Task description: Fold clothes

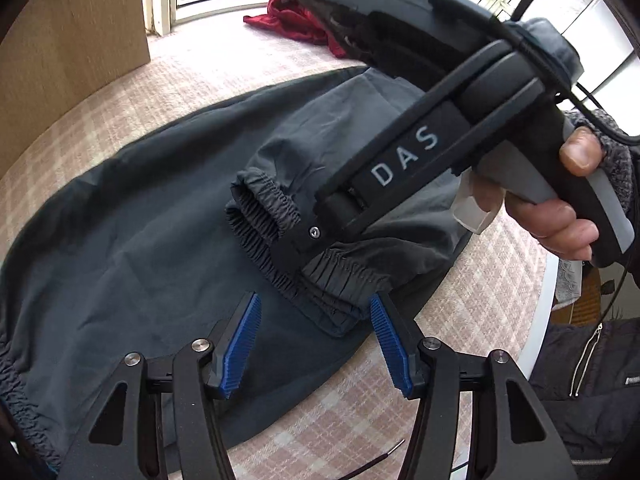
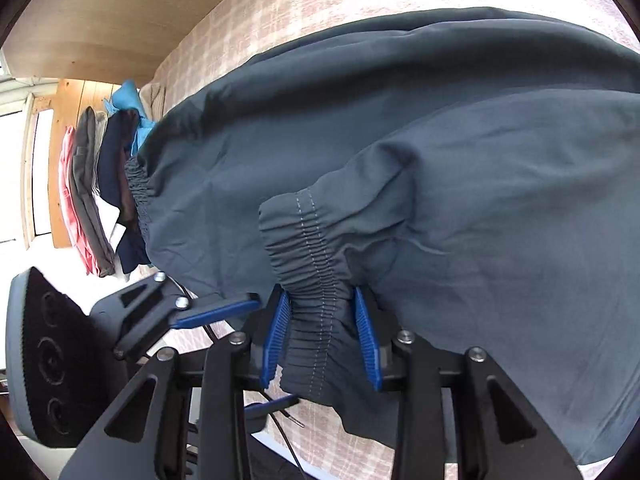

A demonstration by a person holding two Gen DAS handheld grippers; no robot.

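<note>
A dark grey pair of trousers [image 1: 132, 240] lies spread on the pink checked bed cover [image 1: 224, 76]. Its leg ends with elastic cuffs [image 1: 264, 216] are folded over onto the upper part. My left gripper [image 1: 314, 320] is open and empty just above the fabric, next to the cuffs. My right gripper [image 2: 322, 332] is shut on one elastic cuff [image 2: 316, 312], with the blue pads pressing it from both sides. The right gripper's body [image 1: 420, 140] shows in the left wrist view, held by a hand, its tip at the cuffs. The elastic waistband [image 2: 140, 192] lies at the left.
A red garment [image 1: 296, 12] lies crumpled near the window at the far side. A stack of folded clothes [image 2: 100, 196] sits beyond the waistband. A wooden panel [image 1: 68, 32] borders the bed at the left. The bed edge [image 1: 544, 312] runs at the right, beside the person's dark jacket.
</note>
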